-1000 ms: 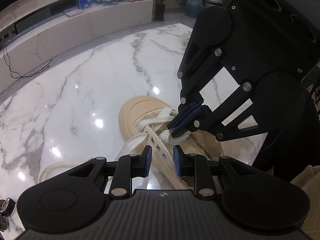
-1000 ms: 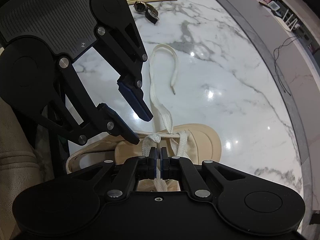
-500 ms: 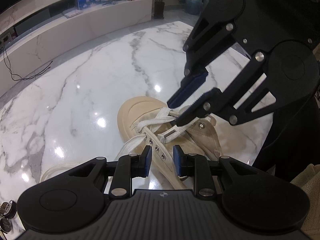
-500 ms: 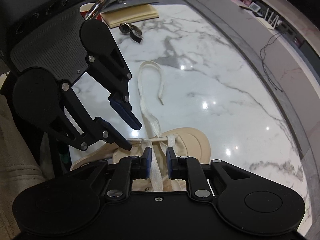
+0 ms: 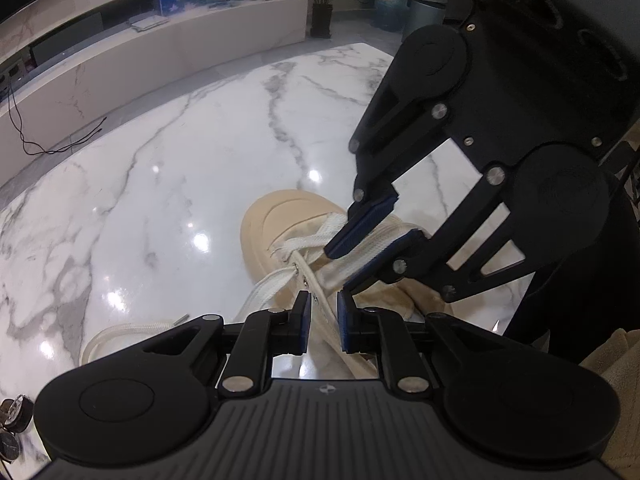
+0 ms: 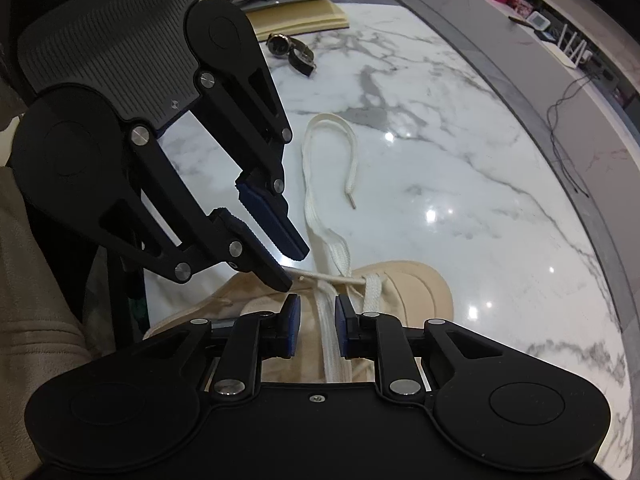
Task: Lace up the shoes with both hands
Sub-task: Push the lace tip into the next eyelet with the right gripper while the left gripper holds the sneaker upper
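Observation:
A beige shoe (image 5: 280,220) lies on the marble table (image 5: 160,200), toe pointing away from me. My left gripper (image 5: 323,320) straddles the shoe's eyelet edge (image 5: 325,312); its jaws are closing, with a small gap still showing at the pads. My right gripper (image 6: 317,320) hangs over the tongue with a white lace strand (image 6: 329,320) between its jaws, which are opening and do not pinch it. In the left wrist view the right gripper (image 5: 340,268) crosses in from the right. In the right wrist view the left gripper (image 6: 294,268) reaches in from the left. The lace's free end (image 6: 348,168) loops across the table.
Two wristwatches (image 6: 292,48) and a beige pad (image 6: 304,16) lie at the table's far end in the right wrist view. A beige sleeve (image 6: 36,320) shows at the left. Past the curved table edge (image 6: 540,120) are a floor cable and a low cabinet (image 5: 160,60).
The right gripper, shut on the lace a second ago, has let go and now stands open around it over the shoe. The left jaws have narrowed around the eyelet edge.

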The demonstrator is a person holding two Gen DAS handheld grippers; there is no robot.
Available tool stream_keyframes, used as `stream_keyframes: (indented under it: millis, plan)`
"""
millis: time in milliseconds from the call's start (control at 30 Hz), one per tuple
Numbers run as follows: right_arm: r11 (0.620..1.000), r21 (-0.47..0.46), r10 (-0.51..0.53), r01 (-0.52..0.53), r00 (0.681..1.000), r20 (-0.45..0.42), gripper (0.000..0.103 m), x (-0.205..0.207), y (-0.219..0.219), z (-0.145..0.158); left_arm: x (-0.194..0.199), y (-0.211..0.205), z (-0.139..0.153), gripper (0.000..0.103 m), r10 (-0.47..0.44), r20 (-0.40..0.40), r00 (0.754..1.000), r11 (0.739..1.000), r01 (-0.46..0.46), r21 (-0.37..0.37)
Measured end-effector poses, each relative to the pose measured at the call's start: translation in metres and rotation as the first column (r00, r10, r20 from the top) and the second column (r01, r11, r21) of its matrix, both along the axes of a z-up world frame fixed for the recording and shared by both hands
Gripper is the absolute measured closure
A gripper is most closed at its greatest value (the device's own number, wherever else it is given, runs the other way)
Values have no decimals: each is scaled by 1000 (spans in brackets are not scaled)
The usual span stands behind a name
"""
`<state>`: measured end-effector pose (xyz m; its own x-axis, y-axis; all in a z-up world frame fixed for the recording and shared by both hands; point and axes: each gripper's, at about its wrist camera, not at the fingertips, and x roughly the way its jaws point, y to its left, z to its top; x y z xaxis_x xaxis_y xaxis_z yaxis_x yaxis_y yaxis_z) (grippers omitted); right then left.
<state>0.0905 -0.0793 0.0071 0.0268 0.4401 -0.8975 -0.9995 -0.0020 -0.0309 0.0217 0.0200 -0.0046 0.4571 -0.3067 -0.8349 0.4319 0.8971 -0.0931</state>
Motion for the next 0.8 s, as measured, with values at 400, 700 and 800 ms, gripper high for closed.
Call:
stream_keyframes:
  millis: [400, 700, 800]
  plan:
    - [997, -32, 70, -70, 997, -20, 86, 0, 5, -9, 3, 8, -4, 88, 24, -13, 1000, 1000, -24, 2]
    - [979, -102, 176, -174, 984, 8, 86, 2, 17, -26, 6, 6, -4, 87, 24, -16, 1000, 1000, -24, 5]
    - [979, -107, 176, -176, 984, -11, 86, 6, 19, -30, 6, 6, -5, 87, 23, -18, 1000, 1000, -23, 4]
